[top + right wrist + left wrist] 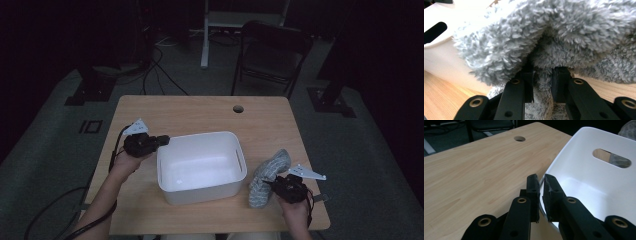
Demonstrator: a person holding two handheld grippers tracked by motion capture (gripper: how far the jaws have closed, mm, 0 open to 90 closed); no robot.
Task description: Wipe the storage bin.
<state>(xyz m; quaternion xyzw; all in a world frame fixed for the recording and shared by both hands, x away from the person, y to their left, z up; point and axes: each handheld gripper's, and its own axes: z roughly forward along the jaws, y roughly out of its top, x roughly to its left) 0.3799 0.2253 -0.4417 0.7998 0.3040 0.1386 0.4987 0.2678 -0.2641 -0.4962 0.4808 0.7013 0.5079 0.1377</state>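
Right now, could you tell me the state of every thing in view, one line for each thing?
White bin: upright on the table, nothing inside, its left rim between the left gripper's jaws.
Grey fluffy cloth: bunched on the table right of the bin, outside it, leaning on its wall.
Left gripper: jaws nearly closed on the bin's thin rim.
Right gripper: jaws closed on a fold of the cloth.
Table: wooden, a round hole near its far edge.

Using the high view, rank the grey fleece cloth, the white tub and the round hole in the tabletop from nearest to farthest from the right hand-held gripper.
1. Grey fleece cloth: between the right hand-held gripper's jaws, at the table's right.
2. White tub: at the table's middle, just left of the cloth.
3. Round hole in the tabletop: near the far edge, beyond the tub.
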